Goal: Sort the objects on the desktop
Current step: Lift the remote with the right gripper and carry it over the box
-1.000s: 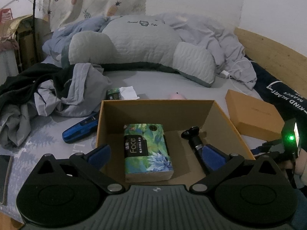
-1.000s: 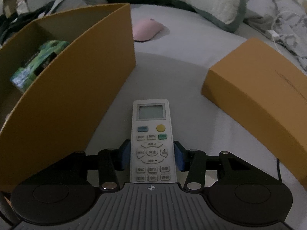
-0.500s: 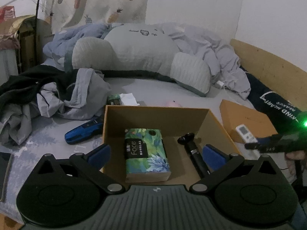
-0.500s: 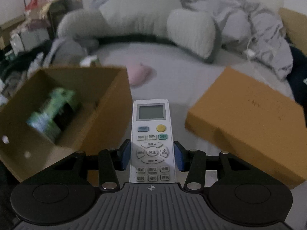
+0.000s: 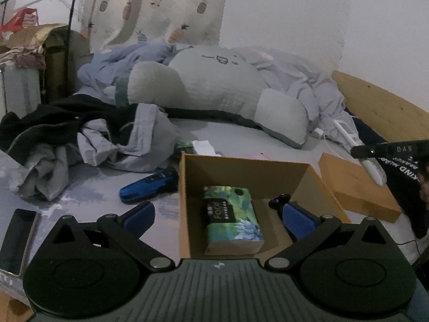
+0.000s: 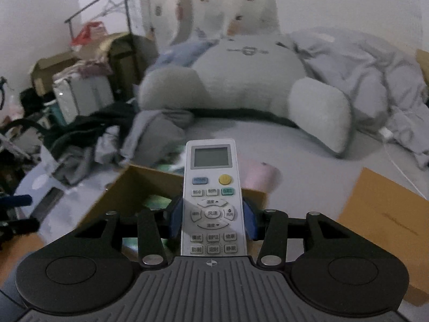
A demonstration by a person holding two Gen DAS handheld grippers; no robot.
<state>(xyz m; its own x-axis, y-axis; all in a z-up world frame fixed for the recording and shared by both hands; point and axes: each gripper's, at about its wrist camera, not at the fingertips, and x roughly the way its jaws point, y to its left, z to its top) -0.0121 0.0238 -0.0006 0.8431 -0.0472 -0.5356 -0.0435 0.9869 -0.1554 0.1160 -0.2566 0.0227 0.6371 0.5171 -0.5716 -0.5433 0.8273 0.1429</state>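
A: Remote (image 6: 211,201) sits clamped low in your right gripper (image 6: 212,216), above the open box (image 5: 241,173). Left gripper (image 5: 218,218) hangs wide open, empty.

B: Yeah, long overhang; bump the box wall and it could twist loose.

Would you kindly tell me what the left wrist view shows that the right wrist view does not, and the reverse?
Left wrist view only: the tissue pack and black tool lying inside the open box, a blue gadget beside it, and the open left claw. Right wrist view only: the remote's buttons and the right claw shut on it. Both: box, lid, big pillow.
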